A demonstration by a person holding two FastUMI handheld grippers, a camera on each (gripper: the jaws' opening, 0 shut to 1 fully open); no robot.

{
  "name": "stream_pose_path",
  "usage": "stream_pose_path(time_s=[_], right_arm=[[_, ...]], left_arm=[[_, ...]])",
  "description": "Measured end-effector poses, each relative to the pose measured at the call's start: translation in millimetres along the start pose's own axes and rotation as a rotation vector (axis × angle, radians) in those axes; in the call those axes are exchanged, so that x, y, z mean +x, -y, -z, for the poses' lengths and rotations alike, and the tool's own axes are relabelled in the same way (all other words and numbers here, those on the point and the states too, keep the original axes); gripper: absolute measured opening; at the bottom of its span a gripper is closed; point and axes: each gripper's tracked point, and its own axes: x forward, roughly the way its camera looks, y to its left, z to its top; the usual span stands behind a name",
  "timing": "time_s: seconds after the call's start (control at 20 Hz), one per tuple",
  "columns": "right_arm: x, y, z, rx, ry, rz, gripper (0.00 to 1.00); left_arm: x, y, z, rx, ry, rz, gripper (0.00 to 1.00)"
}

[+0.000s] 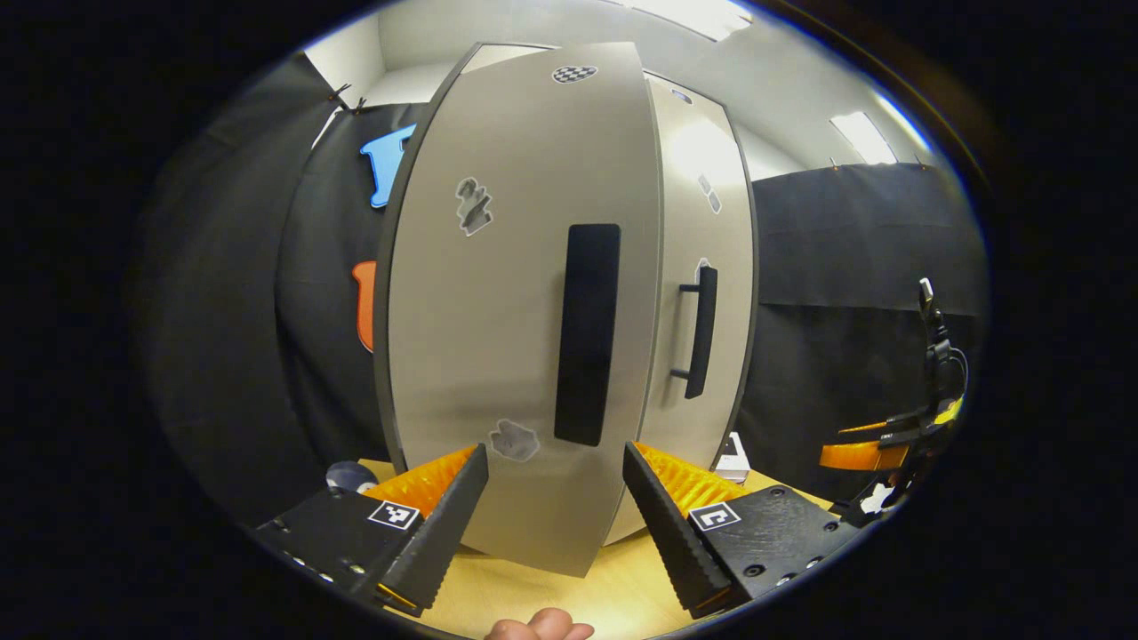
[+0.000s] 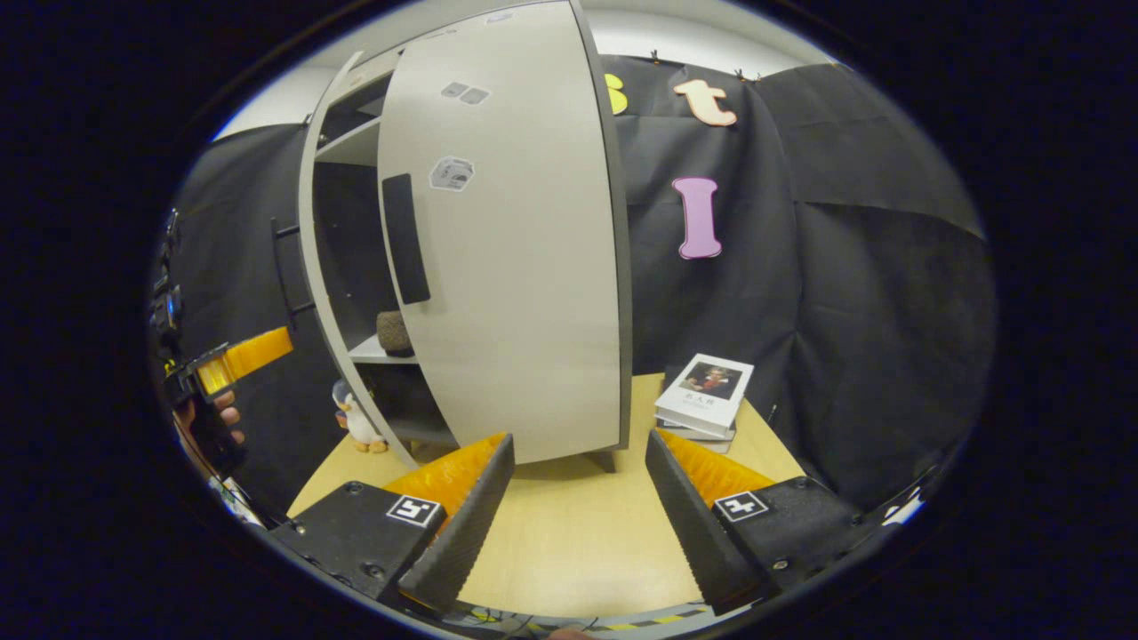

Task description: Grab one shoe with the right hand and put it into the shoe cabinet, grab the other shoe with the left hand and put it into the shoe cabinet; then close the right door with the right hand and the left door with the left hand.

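Nearest the lens in the left gripper view, the left hand-held gripper stands with its fingers spread wide and holding nothing, low in the frame, facing the left door of the shoe cabinet. That door fills the centre of the frame, swung partly out, its dark handle just above and between the fingers. To its right the right door appears with its bar handle.

In the right gripper view the right hand-held gripper is likewise spread and empty at the bottom of the frame, over the pale wooden surface. The right door stands ajar at centre, and a dark shoe rests on a shelf inside, left of centre. The second shoe cannot be made out. Books lie at lower right, a penguin toy at lower left.

The step in hand seems to be closing the doors. Each door would be best pushed flat on its outer face near the handle edge, right one first, slowly, keeping the fingers clear of the gap where the doors meet.
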Motion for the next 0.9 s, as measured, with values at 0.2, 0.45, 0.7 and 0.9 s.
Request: stream_pose_path(time_s=[0.2,0.45,0.7,0.9], right_arm=[[-2,-35,-17,-0.038,0.064,-0.021,0.97],[-15,-72,-61,-0.05,0.262,0.024,0.92],[-25,-96,-71,-0.051,0.358,0.02,0.95],[-35,-107,-67,-0.114,0.381,-0.008,0.99]], left_arm=[[-19,-10,13,-0.049,-0.066,-0.101,0.94],[-40,-11,8,-0.007,-0.039,-0.28,0.95],[-52,34,-12,0.02,0.059,-0.232,0.95],[-67,43,-30,0.03,0.144,-0.196,0.95]])
